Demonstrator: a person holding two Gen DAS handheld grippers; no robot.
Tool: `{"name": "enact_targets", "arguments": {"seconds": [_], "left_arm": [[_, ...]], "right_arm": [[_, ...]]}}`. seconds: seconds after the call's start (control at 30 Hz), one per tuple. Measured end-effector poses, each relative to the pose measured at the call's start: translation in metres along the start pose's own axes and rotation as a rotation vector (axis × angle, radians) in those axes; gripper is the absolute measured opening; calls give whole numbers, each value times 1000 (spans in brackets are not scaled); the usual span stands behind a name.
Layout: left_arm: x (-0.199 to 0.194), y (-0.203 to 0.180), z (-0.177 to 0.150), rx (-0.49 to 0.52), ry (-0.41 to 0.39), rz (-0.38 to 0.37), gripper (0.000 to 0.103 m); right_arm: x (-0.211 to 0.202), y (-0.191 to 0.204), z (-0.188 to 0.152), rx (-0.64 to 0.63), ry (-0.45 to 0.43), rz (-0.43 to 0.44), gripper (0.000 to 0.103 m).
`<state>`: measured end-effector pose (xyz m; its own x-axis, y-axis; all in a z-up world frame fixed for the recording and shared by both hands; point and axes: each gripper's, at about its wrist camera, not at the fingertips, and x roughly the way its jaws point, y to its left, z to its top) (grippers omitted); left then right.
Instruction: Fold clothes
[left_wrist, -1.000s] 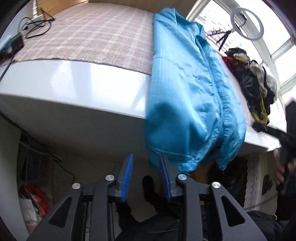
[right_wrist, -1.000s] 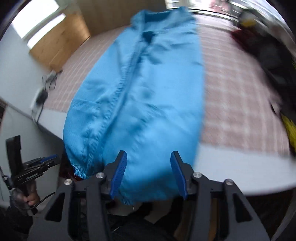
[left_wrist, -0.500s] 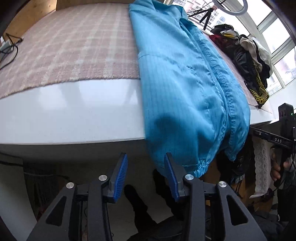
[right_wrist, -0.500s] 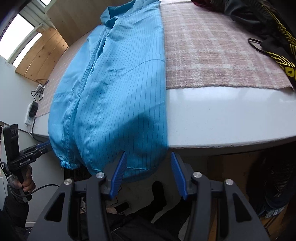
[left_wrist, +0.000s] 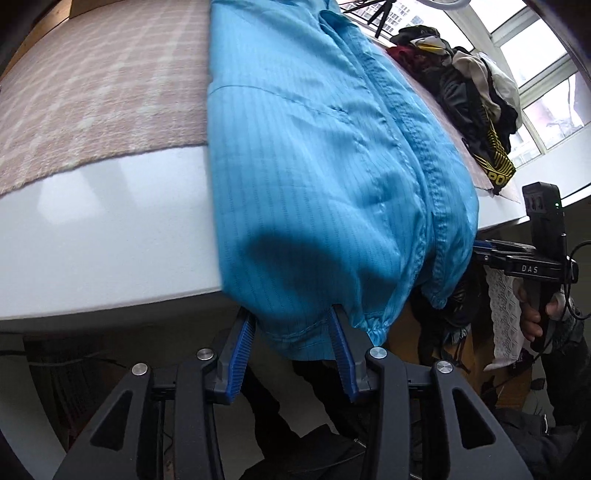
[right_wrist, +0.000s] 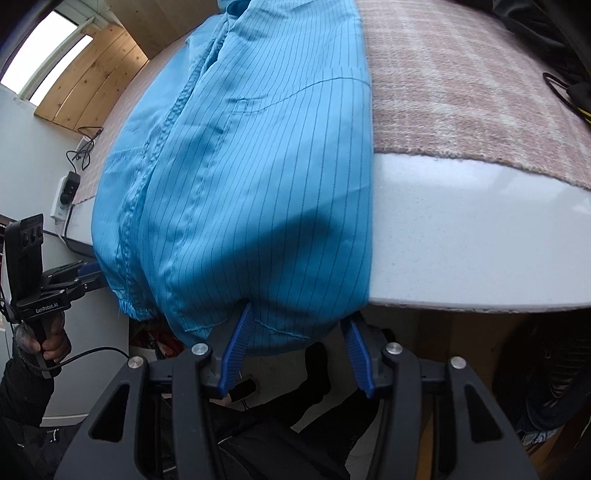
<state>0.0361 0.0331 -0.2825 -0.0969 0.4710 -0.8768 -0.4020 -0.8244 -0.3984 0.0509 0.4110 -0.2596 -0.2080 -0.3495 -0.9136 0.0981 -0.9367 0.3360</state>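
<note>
Blue jacket (left_wrist: 314, 177) shows thin, smooth woven cloth with a faint sheen and fine dark pinstripes; the blanket (left_wrist: 92, 96) under it looks coarse, woolly plaid, matt; the surface (right_wrist: 461, 240) edge gleams white and glossy; left claw (left_wrist: 293, 354) carries ribbed blue rubbery pads (left_wrist: 240, 354) on matt black plastic arms with shiny metal bolts; wall panel (right_wrist: 88, 81) is bare wood.

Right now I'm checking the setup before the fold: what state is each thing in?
Blue jacket: lying flat, hem hanging over the table edge.
Left gripper: jaws open, hem between them, not pinched.
Right gripper: jaws open around the hem.
Plaid cloth: spread flat.
Clothes pile: heaped, unfolded.
</note>
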Motion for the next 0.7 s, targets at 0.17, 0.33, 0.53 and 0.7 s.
{"name": "enact_targets", "arguments": {"seconds": [0.17,0.33,0.53,0.7], "left_arm": [[4,-6,4,5,-9,-26,9],[-1,-10,5,15,-16,-55,2],[-16,-13,14,-37,-6,-151,2],[-47,-20,29,-81,-43,-264,1]], "right_arm": [[-1,3,-4,-37,-9,-8,36],[-9,7,-7,-62,-30,-8,8],[-44,14,2,-20,-94,143,4],[-72,35,12,0,-155,250,4]]}}
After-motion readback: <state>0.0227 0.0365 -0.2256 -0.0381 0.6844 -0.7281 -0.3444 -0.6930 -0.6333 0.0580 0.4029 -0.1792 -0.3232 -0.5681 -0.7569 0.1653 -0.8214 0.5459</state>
